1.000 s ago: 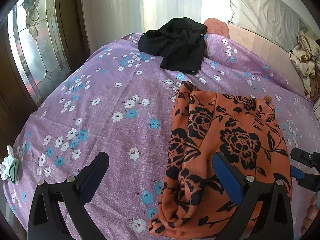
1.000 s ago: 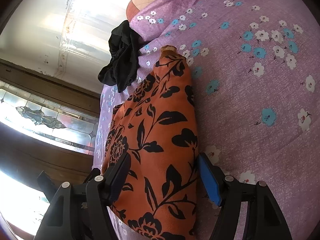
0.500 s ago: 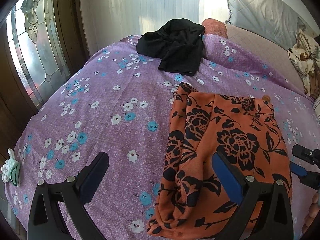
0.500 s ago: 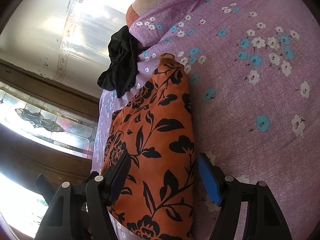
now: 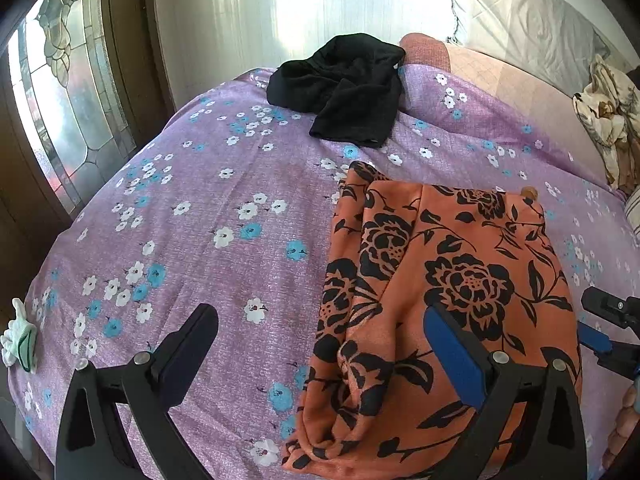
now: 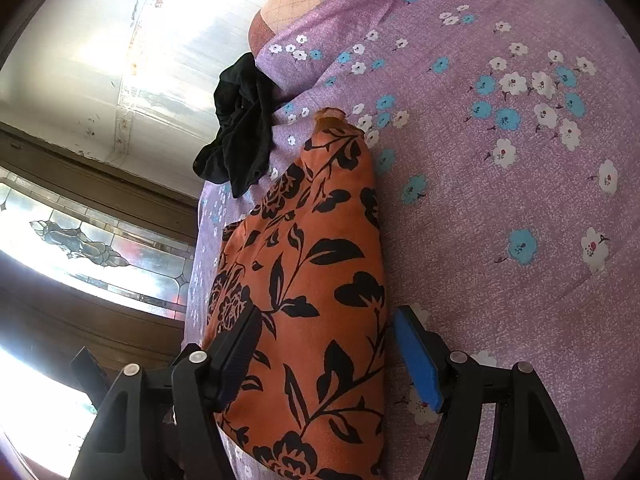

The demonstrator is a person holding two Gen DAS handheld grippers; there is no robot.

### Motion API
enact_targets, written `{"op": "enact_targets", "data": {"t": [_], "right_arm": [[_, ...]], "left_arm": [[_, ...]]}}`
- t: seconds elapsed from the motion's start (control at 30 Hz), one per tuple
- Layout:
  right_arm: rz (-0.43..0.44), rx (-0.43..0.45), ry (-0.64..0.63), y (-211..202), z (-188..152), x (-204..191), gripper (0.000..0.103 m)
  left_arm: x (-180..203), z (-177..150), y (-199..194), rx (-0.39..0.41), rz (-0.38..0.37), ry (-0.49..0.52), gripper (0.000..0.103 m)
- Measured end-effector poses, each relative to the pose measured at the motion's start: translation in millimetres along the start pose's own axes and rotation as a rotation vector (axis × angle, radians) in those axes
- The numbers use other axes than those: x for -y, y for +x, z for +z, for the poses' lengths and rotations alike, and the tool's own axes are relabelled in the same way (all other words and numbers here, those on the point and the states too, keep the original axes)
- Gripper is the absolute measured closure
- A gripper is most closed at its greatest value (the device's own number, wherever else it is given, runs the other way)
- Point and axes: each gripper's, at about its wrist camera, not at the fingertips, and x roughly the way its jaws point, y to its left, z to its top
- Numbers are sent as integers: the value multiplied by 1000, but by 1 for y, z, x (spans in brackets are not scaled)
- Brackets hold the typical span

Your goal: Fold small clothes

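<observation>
An orange garment with a black flower print (image 5: 436,292) lies folded on the purple flowered bedspread (image 5: 208,216). My left gripper (image 5: 320,344) is open just above its near left edge, one finger over the bedspread and one over the cloth. The garment also shows in the right wrist view (image 6: 312,280). My right gripper (image 6: 328,344) is open astride its near right edge, and it shows at the right rim of the left wrist view (image 5: 608,320). A crumpled black garment (image 5: 344,88) lies at the far end of the bed.
A stained-glass door (image 5: 60,92) stands to the left of the bed. A white curtain (image 5: 304,4) hangs behind it. A pinkish pillow (image 5: 500,88) and a crumpled patterned cloth (image 5: 608,116) lie at the far right. A small white-green item (image 5: 20,340) sits at the bed's left edge.
Both grippers have drawn back slightly from the orange garment and stay open. The garment has not moved.
</observation>
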Motion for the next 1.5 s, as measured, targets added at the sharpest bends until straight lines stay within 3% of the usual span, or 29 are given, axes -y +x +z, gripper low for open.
{"op": "enact_targets", "data": {"t": [1.5], "right_arm": [[5,-1,15,-2,-2,5,31]], "left_arm": [[8,2,13,-37,-17,-9,1]]}}
